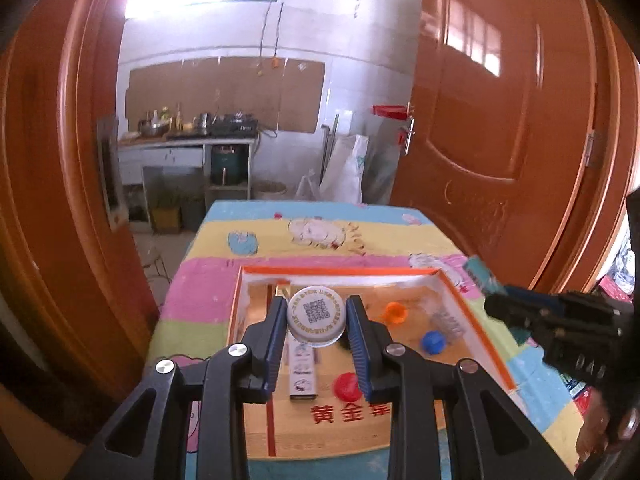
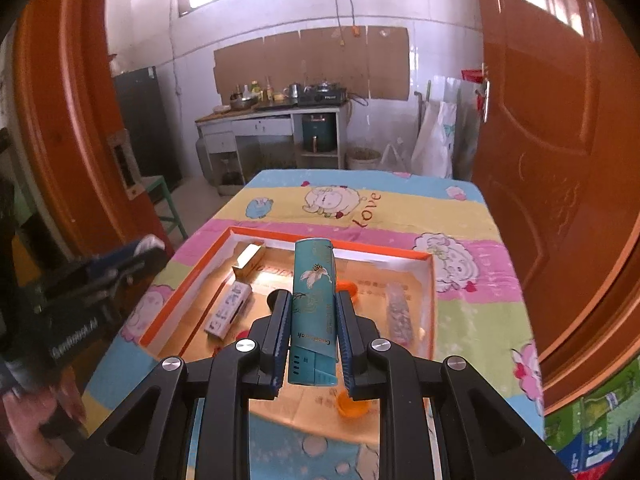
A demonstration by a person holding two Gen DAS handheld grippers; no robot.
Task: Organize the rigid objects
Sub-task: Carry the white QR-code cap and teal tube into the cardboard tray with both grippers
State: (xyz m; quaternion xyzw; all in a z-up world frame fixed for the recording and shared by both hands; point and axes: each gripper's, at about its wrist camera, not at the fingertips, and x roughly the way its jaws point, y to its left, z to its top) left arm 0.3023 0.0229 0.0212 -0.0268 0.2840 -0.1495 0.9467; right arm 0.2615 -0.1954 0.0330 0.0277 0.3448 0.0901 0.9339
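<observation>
My left gripper (image 1: pixel 317 322) is shut on a white round lid with a QR code (image 1: pixel 317 316), held above the orange-rimmed cardboard box (image 1: pixel 340 271). In the box lie a white carton (image 1: pixel 303 372), a red cap (image 1: pixel 346 386), an orange cap (image 1: pixel 395 313), a blue cap (image 1: pixel 434 341) and a clear packet (image 1: pixel 448 320). My right gripper (image 2: pixel 313 322) is shut on a teal box with a bird print (image 2: pixel 314 308), held upright above the same box (image 2: pixel 384 254). The right gripper also shows at the right edge of the left wrist view (image 1: pixel 560 320).
The box sits on a table with a striped cartoon cloth (image 2: pixel 400 208). Orange doors (image 2: pixel 560 160) stand on both sides. A kitchen counter (image 2: pixel 272 116) is at the back. A gold carton (image 2: pixel 248 262) and a white carton (image 2: pixel 229 312) lie in the box.
</observation>
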